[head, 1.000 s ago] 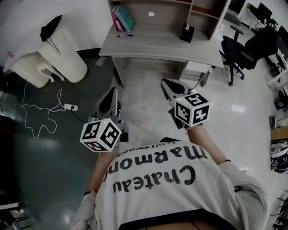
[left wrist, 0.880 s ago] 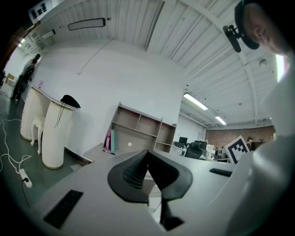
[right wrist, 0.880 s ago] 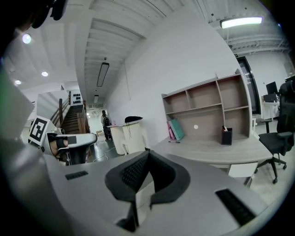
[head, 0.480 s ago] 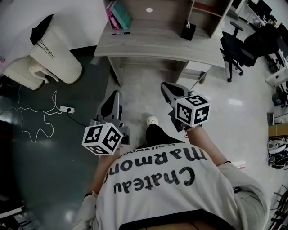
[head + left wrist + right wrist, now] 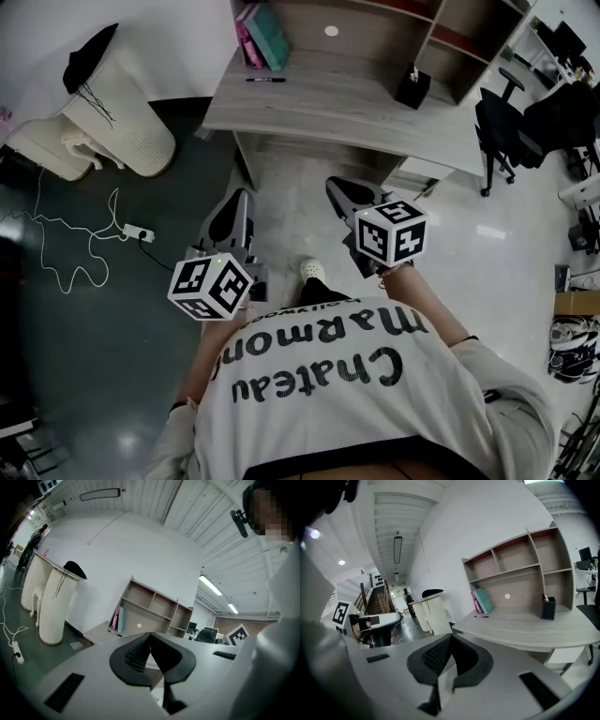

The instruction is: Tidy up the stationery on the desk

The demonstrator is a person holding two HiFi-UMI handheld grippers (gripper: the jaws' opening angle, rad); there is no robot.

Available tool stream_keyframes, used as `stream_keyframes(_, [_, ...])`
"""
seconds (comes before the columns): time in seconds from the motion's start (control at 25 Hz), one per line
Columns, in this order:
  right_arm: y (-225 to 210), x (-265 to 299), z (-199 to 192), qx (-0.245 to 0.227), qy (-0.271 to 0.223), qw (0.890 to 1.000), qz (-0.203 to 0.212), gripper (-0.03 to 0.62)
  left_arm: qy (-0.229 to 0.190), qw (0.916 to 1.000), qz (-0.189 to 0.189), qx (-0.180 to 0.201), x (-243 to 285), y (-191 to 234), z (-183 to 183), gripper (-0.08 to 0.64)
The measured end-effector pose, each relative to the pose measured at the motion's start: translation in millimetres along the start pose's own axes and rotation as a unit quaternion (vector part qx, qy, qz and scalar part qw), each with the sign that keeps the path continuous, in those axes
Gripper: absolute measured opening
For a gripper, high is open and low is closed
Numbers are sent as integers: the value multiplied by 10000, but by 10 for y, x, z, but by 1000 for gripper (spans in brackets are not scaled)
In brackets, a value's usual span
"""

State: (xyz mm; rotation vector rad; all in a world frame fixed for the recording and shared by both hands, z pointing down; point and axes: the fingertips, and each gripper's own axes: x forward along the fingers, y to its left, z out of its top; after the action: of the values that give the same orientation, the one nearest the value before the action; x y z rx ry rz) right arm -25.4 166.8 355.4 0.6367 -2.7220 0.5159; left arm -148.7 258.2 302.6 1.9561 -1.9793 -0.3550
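1. Overhead, in the head view, the slim black pen lay crosswise on the pale grey wooden desk, just beside the upright pink and teal books. A black square pen holder stood well to its right. The left gripper and right gripper both pointed deskward, well short of the pen, neither clearly nearer.
2. In the left gripper view, the jaws met at the tips with nothing between them.
3. In the right gripper view, the jaws were likewise closed and empty. The pen lay ahead, slightly right, its long axis across the reach.
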Motion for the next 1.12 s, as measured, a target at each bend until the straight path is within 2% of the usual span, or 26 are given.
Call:
stream_keyframes(0.12, [-122,282,225,-89,-11,9999,117,15,-48,9999,106,-87,267,158,113,15])
stream_keyframes(0.32, [-391,659,595,-177,-51,9996,205,15,-294,9992,255,5,681,329,360,15])
stream_keyframes(0.48, [-628,909,769,-153,-59,9996,248,15,-259,9987,439,-59,958,496,390,15])
stream_keyframes(0.76, [-1043,1338,740,168,90,9987,466,15,8,9974,691,-202,1358,733,172,15])
stream_keyframes(0.88, [-1197,1489,704,342,164,9981,485,15,221,9958,785,-407,1461,842,35,15])
stream_keyframes(1.12, [-1251,1709,645,546,325,9960,636,15,346,9934,1007,-437,1556,1024,19,15])
